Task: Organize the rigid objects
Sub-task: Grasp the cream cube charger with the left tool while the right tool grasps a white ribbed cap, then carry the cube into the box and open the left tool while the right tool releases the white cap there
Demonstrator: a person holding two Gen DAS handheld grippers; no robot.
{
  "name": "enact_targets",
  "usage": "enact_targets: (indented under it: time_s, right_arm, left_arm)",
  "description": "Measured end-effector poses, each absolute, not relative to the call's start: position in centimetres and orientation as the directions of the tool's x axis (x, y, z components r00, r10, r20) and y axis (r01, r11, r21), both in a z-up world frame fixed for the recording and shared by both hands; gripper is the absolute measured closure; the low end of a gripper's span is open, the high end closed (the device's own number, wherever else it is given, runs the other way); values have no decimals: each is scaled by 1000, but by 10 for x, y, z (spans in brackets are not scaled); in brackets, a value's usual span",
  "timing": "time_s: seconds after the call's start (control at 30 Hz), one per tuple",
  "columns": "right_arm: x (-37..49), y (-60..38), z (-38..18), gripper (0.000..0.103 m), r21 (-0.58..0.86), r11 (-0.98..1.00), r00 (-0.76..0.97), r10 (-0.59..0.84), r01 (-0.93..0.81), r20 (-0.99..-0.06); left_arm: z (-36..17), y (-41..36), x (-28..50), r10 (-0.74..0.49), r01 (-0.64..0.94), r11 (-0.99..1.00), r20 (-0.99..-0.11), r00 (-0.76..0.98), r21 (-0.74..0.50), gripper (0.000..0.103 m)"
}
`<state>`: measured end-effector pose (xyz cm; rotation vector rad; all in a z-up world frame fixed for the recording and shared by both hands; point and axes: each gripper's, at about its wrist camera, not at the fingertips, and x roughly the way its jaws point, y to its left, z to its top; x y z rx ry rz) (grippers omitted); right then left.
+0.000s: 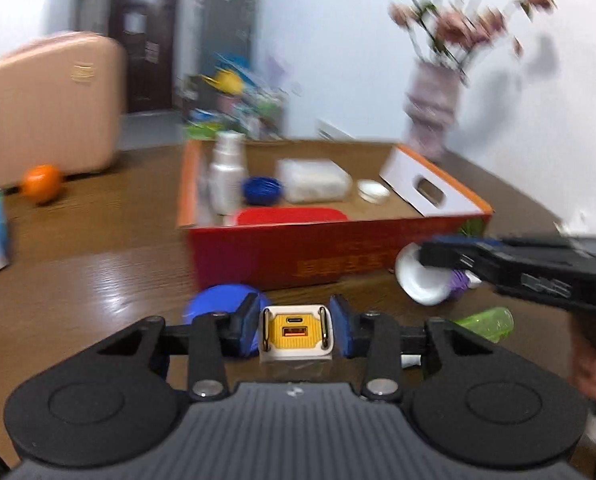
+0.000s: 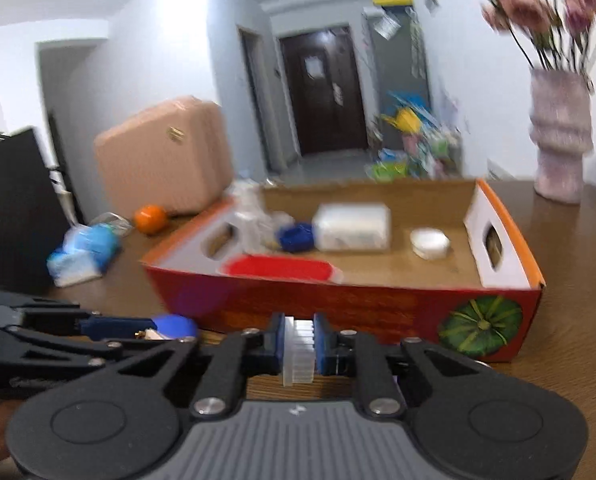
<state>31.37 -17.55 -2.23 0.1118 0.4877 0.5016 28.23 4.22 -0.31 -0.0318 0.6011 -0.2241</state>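
Note:
My left gripper (image 1: 296, 330) is shut on a white and yellow USB charger (image 1: 296, 334), held in front of the red cardboard box (image 1: 298, 256). My right gripper (image 2: 299, 346) is shut on a clear ribbed plastic piece (image 2: 298, 350), held just before the same box (image 2: 337, 308). In the left wrist view the right gripper (image 1: 437, 258) reaches in from the right, over a white cup-like object (image 1: 421, 284). The box holds a white bottle (image 1: 226, 178), a blue lid (image 1: 262, 190), a clear container (image 1: 315, 180), a small white jar (image 1: 373, 191) and a red lid (image 1: 290, 216).
A blue disc (image 1: 214, 304) and a green bottle (image 1: 487, 322) lie on the brown table near the grippers. An orange (image 1: 42, 183), a blue tissue pack (image 2: 84, 254), a pink suitcase (image 1: 46, 108) and a vase of flowers (image 2: 559, 136) stand around.

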Motion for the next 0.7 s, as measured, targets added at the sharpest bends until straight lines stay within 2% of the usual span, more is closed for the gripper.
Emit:
enact_targets:
  time_s: [0.1, 0.17, 0.27, 0.4, 0.43, 0.5, 0.53, 0.57, 0.63, 0.7]
  right_arm:
    - [283, -176, -25, 88, 316, 798, 656, 602, -513, -455]
    - [270, -177, -37, 88, 348, 762, 569, 642, -545, -513]
    - [258, -182, -53, 88, 368, 769, 528, 631, -523, -568]
    - [260, -187, -64, 87, 408, 794, 548, 607, -451, -575]
    - [260, -185, -65, 85, 363, 831, 575, 554, -421, -601]
    - [253, -185, -62, 85, 292, 862, 633, 504, -415, -589]
    - [250, -186, -60, 80, 286, 863, 644, 502, -416, -578]
    - [247, -187, -58, 72, 285, 860, 647, 507, -423, -570]
    - [236, -189, -53, 60, 273, 846, 656, 529, -458, -539]
    - [230, -182, -51, 56, 233, 838, 651, 533, -493, -541]
  left_arm:
    - [-5, 53, 248, -207, 146, 978, -565, 799, -153, 64]
    - [-8, 55, 226, -183, 125, 982, -573, 799, -141, 65]
    - [-9, 50, 200, -167, 135, 986, -588, 791, -99, 65]
    - [-18, 37, 182, -175, 177, 983, -591, 788, -55, 64]
    - [-20, 33, 181, -177, 187, 981, -592, 786, -45, 64]
    - [-25, 27, 179, -162, 189, 982, -600, 783, -19, 61]
    - [-26, 26, 177, -151, 178, 984, -592, 792, -13, 55]
    - [-27, 25, 175, -146, 173, 985, -586, 797, -9, 44]
    - [-29, 27, 175, -157, 174, 984, -584, 796, -27, 43]
    - [-32, 28, 180, -144, 156, 987, -592, 793, -31, 43]
